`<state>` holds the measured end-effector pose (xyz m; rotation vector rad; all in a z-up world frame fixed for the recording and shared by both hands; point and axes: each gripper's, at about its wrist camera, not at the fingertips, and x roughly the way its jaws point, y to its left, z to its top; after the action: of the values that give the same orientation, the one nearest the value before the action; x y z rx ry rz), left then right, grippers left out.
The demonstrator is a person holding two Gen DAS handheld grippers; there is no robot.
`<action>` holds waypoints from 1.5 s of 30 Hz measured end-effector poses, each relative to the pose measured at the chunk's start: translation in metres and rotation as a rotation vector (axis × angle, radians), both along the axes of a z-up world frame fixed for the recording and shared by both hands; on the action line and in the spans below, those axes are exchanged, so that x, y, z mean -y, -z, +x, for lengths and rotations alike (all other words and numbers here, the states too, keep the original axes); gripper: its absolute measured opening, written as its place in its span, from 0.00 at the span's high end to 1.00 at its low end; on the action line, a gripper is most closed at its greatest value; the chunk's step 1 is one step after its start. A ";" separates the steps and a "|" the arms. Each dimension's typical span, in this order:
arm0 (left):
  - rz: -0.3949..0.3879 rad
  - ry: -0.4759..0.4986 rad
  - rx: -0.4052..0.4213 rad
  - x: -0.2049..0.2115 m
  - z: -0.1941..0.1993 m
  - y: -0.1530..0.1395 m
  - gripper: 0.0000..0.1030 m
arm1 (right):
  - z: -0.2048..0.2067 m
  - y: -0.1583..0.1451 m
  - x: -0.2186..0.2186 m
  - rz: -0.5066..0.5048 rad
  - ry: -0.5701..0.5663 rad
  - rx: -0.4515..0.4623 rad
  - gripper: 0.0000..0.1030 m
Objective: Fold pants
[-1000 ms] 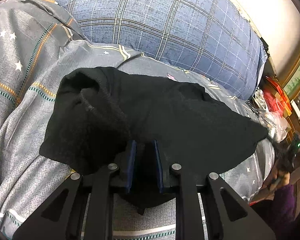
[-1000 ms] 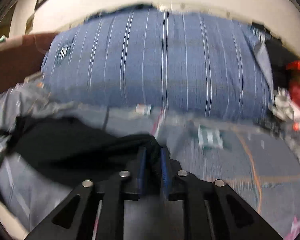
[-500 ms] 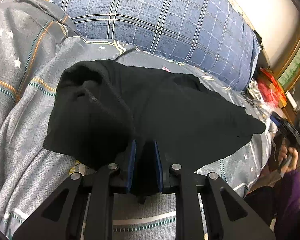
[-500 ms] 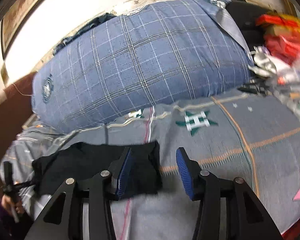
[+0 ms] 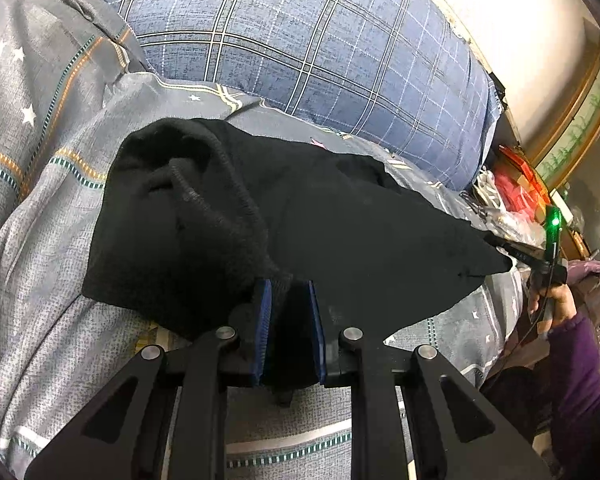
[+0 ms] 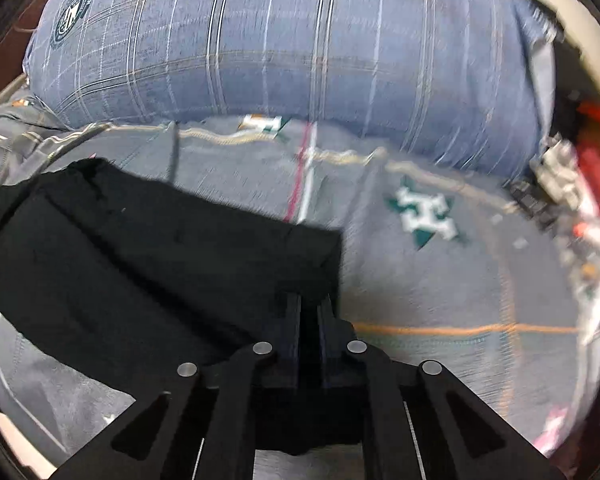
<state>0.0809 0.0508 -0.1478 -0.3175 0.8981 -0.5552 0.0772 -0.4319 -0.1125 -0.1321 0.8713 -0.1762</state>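
Clearly you are dealing with soft, limp knit: the black pants [image 5: 300, 220] lie spread across the grey star-print bedspread [image 5: 40, 240] in front of the blue plaid pillow [image 5: 320, 40], and they sag and bunch wherever nothing supports them, so expect them to be light, floppy and quick to slide out of a thin pinch. Your left tongs [image 5: 288, 312] are clamped on a thick gather of cloth at the near edge, with the ribbed waistband [image 5: 216, 200] heaped up toward 10 o'clock of them. Your right tongs [image 6: 310, 320] are closed on the far end of the garment [image 6: 160, 260], at the corner that points to 12 o'clock in that view, though the picture is smeared by motion. Best holds, in my judgement, are doubled hems or the waistband, since a single layer will stretch and creep. Against half a second ago, the right tongs, then wide apart beside that corner, have shut on it, and your right hand [image 5: 548, 300] now sits right at the cloth's tip at 3 o'clock; the left grip is unchanged.
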 end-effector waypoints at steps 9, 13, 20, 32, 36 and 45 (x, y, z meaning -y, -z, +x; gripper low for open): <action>-0.050 -0.007 -0.003 -0.005 0.000 0.003 0.84 | 0.038 -0.017 0.027 0.079 0.130 0.125 0.96; -0.060 0.000 0.001 -0.007 0.000 0.004 0.84 | 0.057 0.023 0.045 0.103 0.246 0.038 0.77; -0.101 -0.007 0.001 -0.012 0.000 0.007 0.84 | 0.003 -0.007 0.025 0.234 0.219 0.210 0.64; 0.090 0.028 0.021 -0.005 -0.005 0.000 0.97 | 0.004 0.038 -0.076 0.148 0.031 -0.074 0.65; 0.004 0.017 -0.065 -0.024 -0.002 0.004 0.99 | 0.002 0.034 -0.071 0.168 0.017 -0.196 0.68; -0.138 -0.060 -0.082 -0.042 -0.004 0.005 0.98 | -0.043 -0.010 -0.078 0.544 -0.124 0.084 0.66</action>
<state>0.0772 0.0926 -0.1531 -0.4939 0.9284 -0.5531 0.0343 -0.3535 -0.1029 0.3269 0.7972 0.1733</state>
